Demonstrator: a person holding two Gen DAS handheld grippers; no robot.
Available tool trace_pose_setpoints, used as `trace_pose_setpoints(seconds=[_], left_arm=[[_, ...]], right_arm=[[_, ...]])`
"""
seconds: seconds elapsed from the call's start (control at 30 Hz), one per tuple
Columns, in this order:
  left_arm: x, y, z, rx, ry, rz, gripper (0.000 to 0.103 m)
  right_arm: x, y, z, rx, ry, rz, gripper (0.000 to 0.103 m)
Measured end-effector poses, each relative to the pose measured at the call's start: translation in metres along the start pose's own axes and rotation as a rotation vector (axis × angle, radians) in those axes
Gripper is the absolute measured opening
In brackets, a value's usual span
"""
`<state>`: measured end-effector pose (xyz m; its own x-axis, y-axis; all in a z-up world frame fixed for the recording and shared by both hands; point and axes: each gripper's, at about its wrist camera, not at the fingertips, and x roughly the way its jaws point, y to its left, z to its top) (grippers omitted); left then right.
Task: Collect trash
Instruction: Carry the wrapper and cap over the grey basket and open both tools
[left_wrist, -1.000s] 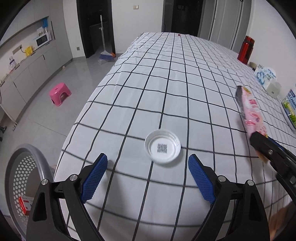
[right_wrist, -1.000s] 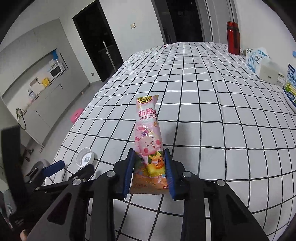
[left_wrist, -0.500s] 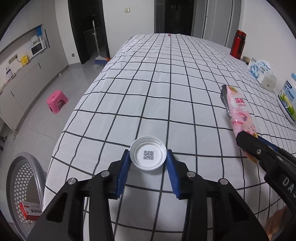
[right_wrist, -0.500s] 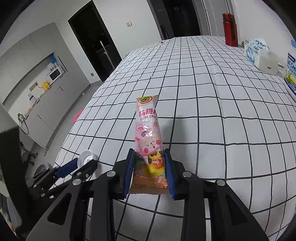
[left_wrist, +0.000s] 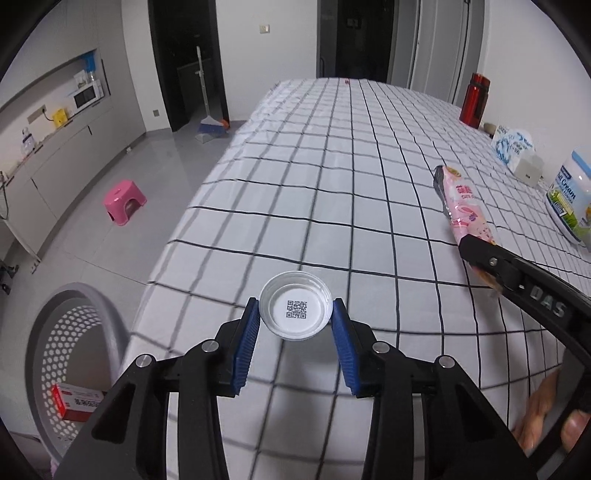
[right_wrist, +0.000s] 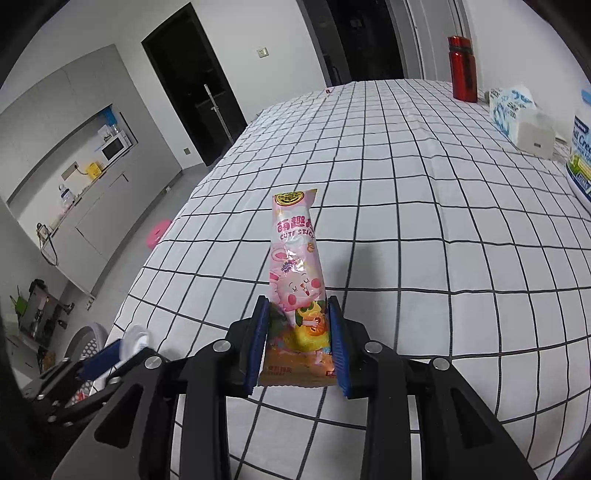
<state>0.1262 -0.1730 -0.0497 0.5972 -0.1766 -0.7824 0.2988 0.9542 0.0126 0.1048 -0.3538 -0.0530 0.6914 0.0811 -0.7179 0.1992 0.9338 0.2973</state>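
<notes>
A white round lid (left_wrist: 294, 305) with a QR code sits between the blue pads of my left gripper (left_wrist: 295, 313), which is shut on it and holds it above the checked tablecloth (left_wrist: 332, 166) near the table's front left corner. My right gripper (right_wrist: 297, 314) is shut on the lower end of a pink snack wrapper (right_wrist: 295, 254), which stands upright over the cloth. The same wrapper (left_wrist: 463, 206) shows at the right of the left wrist view. The lid (right_wrist: 135, 341) also appears at the lower left of the right wrist view.
A grey perforated waste basket (left_wrist: 48, 332) stands on the floor below the table's left corner, with a red and white box (left_wrist: 75, 402) inside. A red bottle (left_wrist: 476, 99), tissue pack (left_wrist: 513, 144) and white tub (left_wrist: 570, 195) line the right edge. A pink stool (left_wrist: 123, 201) is on the floor.
My left gripper closed from wide open onto the lid, then lifted it off the cloth and drifted toward the left corner. The right gripper kept its hold on the wrapper.
</notes>
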Motion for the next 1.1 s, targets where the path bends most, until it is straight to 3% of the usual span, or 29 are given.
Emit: trace_pose_setpoints(seconds=[0.23,0.53,0.83,1.1], left_arm=[[-0.038,0.028,-0.012,-0.012,-0.053,0.02,0.039],[-0.069,0.064,-0.027,-0.032,-0.098,0.02,0.039],[-0.088,0.12,-0.048,-0.063,-0.112,0.063,0.039],[-0.091,0.188,-0.073,-0.122,-0.079,0.145,0.039]], right_arm=[[-0.007,0.017,-0.004,-0.009,0.001,0.016,0.031],[-0.024,0.066,-0.041,-0.075,0.049,0.025,0.031],[-0.034,0.137,-0.069,-0.144,0.059,0.079,0.031],[-0.017,0.212,-0.097,-0.244,0.115,0.158,0.031]])
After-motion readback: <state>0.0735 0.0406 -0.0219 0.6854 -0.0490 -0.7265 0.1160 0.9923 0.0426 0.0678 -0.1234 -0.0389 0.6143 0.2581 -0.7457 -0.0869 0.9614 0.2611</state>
